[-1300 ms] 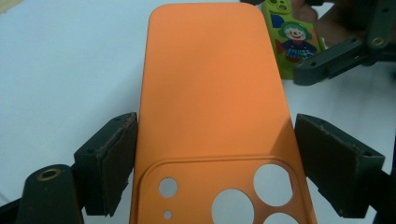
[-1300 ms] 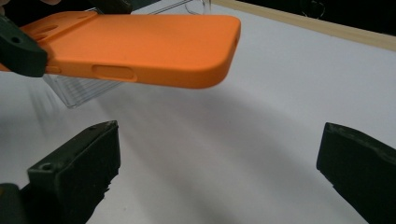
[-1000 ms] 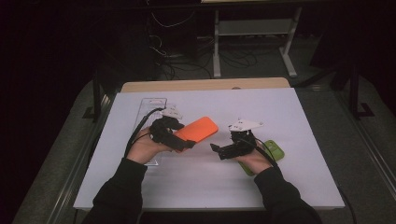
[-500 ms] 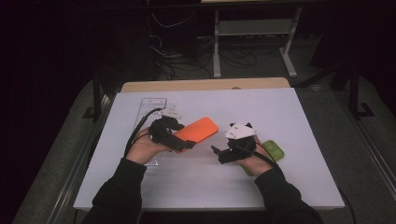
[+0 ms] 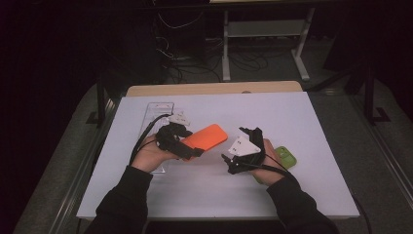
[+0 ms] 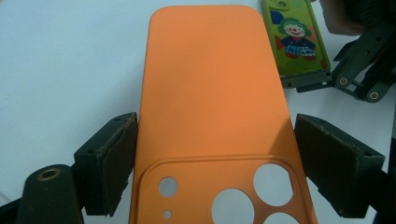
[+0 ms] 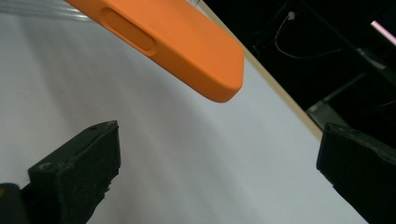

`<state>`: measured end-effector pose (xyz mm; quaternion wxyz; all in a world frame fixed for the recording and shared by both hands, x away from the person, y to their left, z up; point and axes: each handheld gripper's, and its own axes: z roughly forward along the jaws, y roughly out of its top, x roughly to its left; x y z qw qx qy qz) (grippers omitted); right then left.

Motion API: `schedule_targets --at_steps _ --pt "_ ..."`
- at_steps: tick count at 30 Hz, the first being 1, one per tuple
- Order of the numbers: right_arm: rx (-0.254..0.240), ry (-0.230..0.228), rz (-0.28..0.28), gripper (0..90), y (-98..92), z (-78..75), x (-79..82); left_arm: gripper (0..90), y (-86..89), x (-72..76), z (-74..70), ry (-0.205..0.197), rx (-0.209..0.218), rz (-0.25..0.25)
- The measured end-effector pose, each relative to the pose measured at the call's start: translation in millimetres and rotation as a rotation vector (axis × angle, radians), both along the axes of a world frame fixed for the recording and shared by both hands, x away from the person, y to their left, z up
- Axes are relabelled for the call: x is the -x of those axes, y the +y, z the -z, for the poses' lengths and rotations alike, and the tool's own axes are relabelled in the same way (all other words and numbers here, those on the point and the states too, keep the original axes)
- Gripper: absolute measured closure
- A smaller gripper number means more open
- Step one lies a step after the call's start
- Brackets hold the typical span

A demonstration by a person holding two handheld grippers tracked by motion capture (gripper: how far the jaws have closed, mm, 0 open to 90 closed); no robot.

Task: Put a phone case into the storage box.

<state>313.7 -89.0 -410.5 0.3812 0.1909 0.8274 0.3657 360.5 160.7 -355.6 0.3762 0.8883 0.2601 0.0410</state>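
Left gripper: is being held in the person's left hand over the left half of the white table; its point is being taken midway between the pads in its own view.
Left jaws: are being kept wide, closed onto the two long edges of the orange phone case; the left pad is being pressed against the case's edge, the right pad is sitting at the opposite edge near the camera cut-outs.
Orange phone case: is being held clear of the table, tilted, its free rounded end being pointed toward the right gripper; in the high view it is being seen near the table's middle.
Right gripper: is being held in the person's right hand, right of centre; in its own view the jaws are being kept spread wide, with nothing between the pads.
Right jaws versus case: the case's end is being seen above and beyond the pads, apart from both.
Green phone case: is lying flat on the table just beside the right hand; a clown picture is being shown on it in the left gripper view.
Clear plastic tray: is lying on the table beyond the left hand.
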Motion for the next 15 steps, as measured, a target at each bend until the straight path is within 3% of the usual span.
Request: schedule_targets --at_steps 4,6,9,11,12,15 --pt "0.039 -0.065 0.001 0.0 1.0 -1.4 3.6 15.7 0.2 -1.6 -0.7 -0.005 -0.028 0.024" --pt "0.056 -0.079 -0.002 0.0 1.3 -2.0 5.1 15.6 -2.2 -0.7 0.9 -0.003 -0.003 0.011" --pt "0.09 -0.112 -0.003 0.0 2.1 -2.4 6.7 15.7 -1.4 -2.1 0.1 -0.01 -0.043 0.036" --pt "0.105 -0.129 -0.004 0.0 2.6 -2.5 7.8 15.7 -4.8 -0.4 2.8 -0.003 -0.014 0.009" --pt "0.115 -0.146 -0.003 0.0 3.1 -2.2 8.6 15.6 -4.5 -1.1 2.4 -0.009 -0.032 0.022" --pt "0.145 -0.172 0.0 0.0 5.1 -1.6 11.2 15.7 -7.3 0.8 3.3 0.004 -0.012 0.007"
